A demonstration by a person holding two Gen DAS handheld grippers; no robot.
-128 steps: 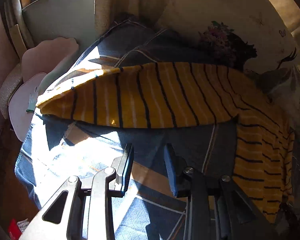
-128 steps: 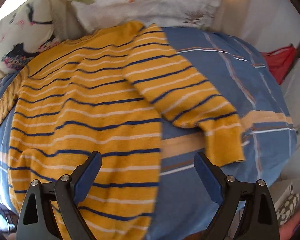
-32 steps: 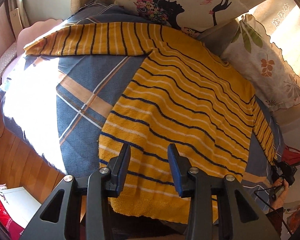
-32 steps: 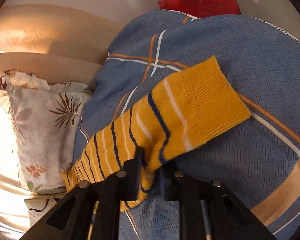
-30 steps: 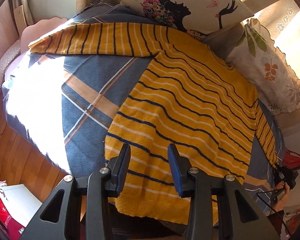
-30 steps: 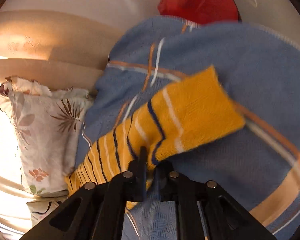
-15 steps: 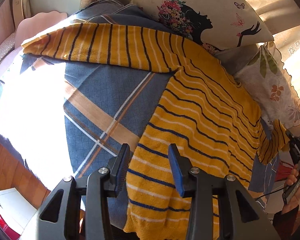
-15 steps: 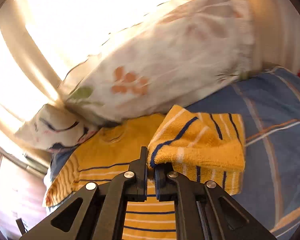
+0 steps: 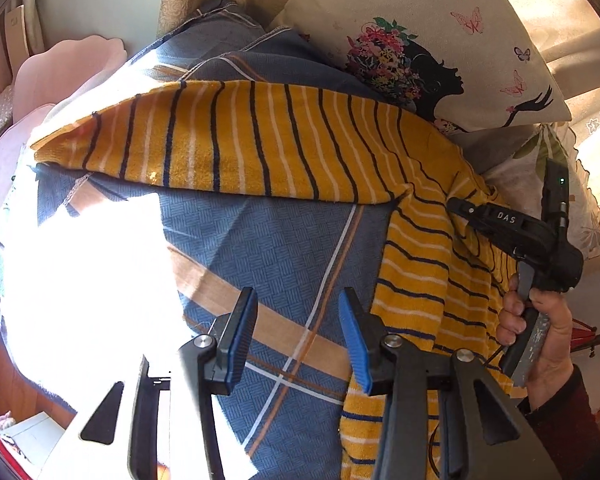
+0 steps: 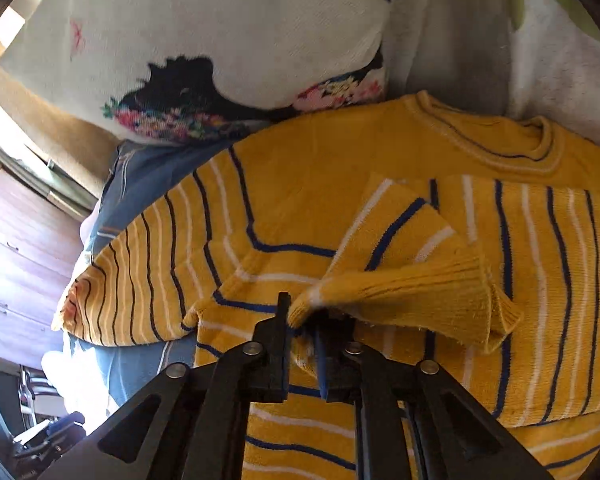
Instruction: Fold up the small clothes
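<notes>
While my left gripper (image 9: 298,334) hangs part-open and empty over the blue bedspread (image 9: 284,248) at lower centre, my right gripper (image 10: 302,334), jaws just opening, has the sweater (image 10: 308,184) cuff (image 10: 400,300) loose between them, folded across centre frame.

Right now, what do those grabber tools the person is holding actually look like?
Each is a black plastic frame with triangular cut-outs and silver rivets. The left claw has blue ribbed pads. The right claw carries white "DAS" lettering, a small green light and a thin cable. The hand gripping its handle wears a dark maroon sleeve.
</notes>
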